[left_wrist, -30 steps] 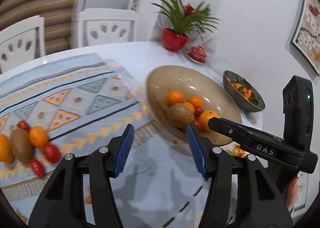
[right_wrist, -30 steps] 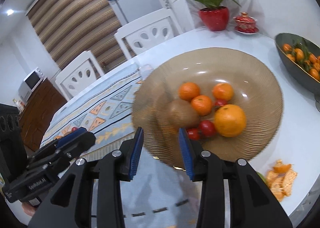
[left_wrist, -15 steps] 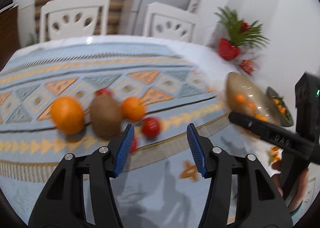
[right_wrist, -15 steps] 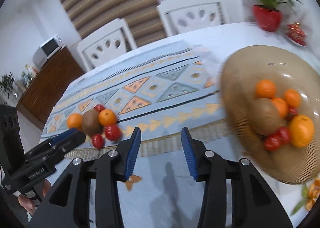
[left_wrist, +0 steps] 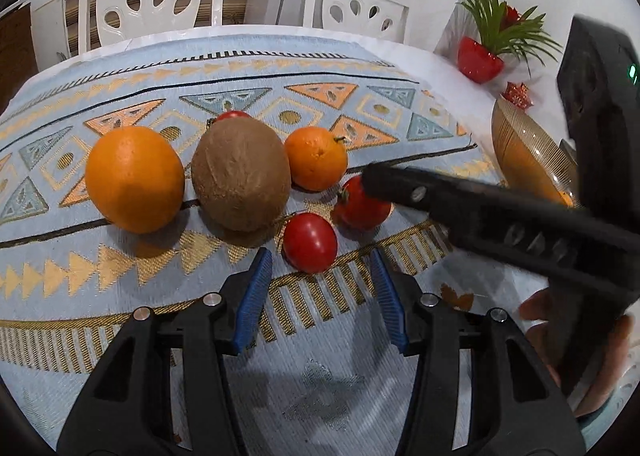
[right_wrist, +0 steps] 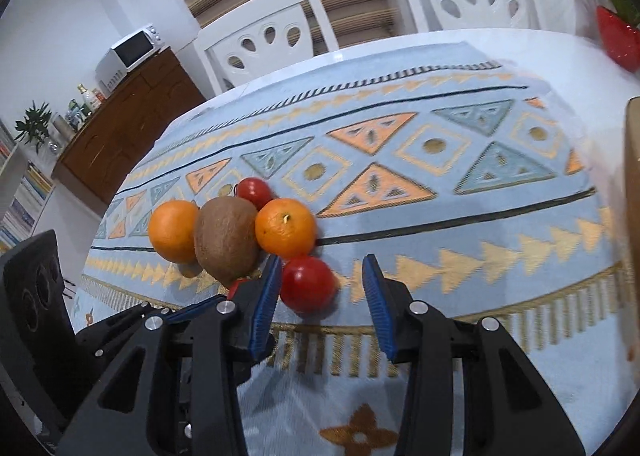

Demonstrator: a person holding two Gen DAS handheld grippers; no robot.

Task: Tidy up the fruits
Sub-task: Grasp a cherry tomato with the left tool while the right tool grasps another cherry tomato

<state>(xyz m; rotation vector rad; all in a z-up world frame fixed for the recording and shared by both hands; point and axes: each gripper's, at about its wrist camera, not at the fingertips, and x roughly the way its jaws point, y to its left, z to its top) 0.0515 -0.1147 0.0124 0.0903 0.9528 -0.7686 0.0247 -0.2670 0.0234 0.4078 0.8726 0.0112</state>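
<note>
left gripper [left_wrist: 320, 296] jaws apart, nothing between the blue pads, hovering low over the patterned cloth [left_wrist: 280, 336]. a small red tomato [left_wrist: 310, 242] sits just past the tips at 12 o'clock, lined up with the gap. right gripper [right_wrist: 320, 300] also spread wide and holding nothing; a second tomato [right_wrist: 307, 283] lies right at its mouth, close against the left pad, roughly 11 o'clock from the gap centre, contact unclear from this angle. in the left wrist view the right gripper's finger comes in from 3 o'clock and covers part of that second tomato [left_wrist: 360, 203]. rest of the cluster further out on the cloth: kiwi [left_wrist: 241, 173] at 11 o'clock from the left gripper, large orange [left_wrist: 135, 179] at 10 o'clock beside it, small mandarin [left_wrist: 316, 157] at 12 o'clock behind the tomatoes, and a third tomato [left_wrist: 233, 115] peeking out behind the kiwi. kiwi appears to touch the mandarin; orange is just beside the kiwi. tan ribbed bowl [left_wrist: 520, 159] at 2 o'clock near the table edge, mostly hidden by the right gripper body. a hand [left_wrist: 600, 368] grips that body at 4 o'clock. red potted plant [left_wrist: 480, 59] at 1 o'clock, two white chairs [left_wrist: 152, 3] at 12 o'clock past the table.
</note>
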